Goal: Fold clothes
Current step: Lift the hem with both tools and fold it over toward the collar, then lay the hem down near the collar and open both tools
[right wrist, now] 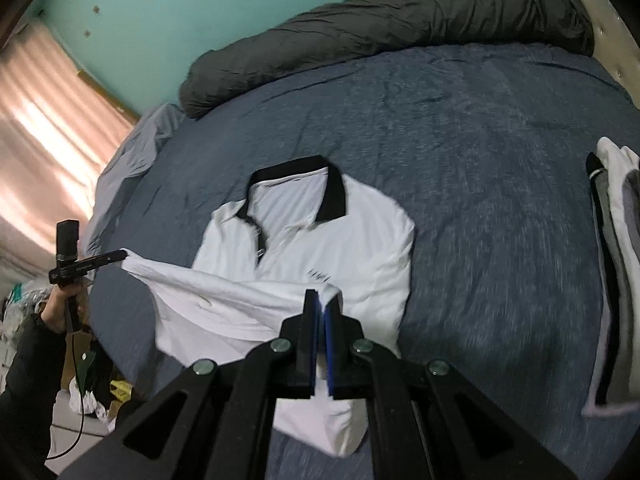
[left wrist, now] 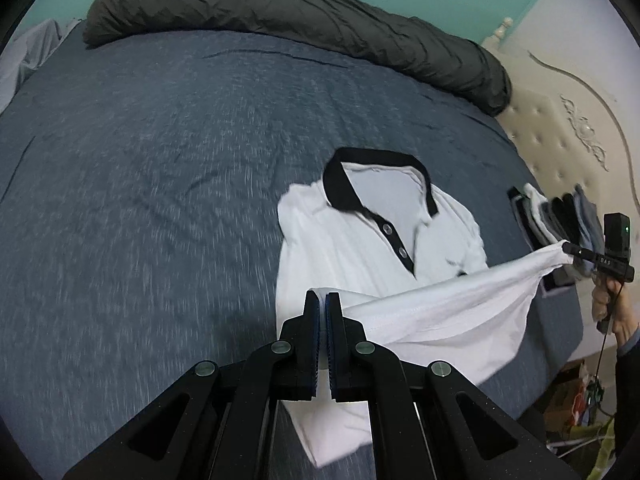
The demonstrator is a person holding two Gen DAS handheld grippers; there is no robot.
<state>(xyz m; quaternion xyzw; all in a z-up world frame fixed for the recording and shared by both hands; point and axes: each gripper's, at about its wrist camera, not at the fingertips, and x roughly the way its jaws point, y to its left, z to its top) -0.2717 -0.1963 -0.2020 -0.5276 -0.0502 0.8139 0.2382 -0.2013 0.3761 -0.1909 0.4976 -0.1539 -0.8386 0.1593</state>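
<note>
The left hand-held gripper [left wrist: 323, 300] and right hand-held gripper [right wrist: 322, 298] each pinch the hem of the white polo shirt [left wrist: 360, 248] lying on the blue bed [left wrist: 140, 180]. Only the right view shows the pink curtain [right wrist: 44, 120]; the wall [right wrist: 160, 12] is teal.

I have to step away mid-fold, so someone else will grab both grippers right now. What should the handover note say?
Left gripper: shut on the bottom hem of the white polo shirt.
Right gripper: shut on the same hem at its other corner; the hem hangs taut and lifted between the two.
The shirt's collar end lies face up on the blue bedspread, sleeves already tucked in.
A stack of folded clothes sits on the bed to the right of the shirt.
Done: sleeves folded, hem gripped and raised.
Left: probably carry the hem up toward the black collar, lay it down, release, then move the shirt to the stack.
</note>
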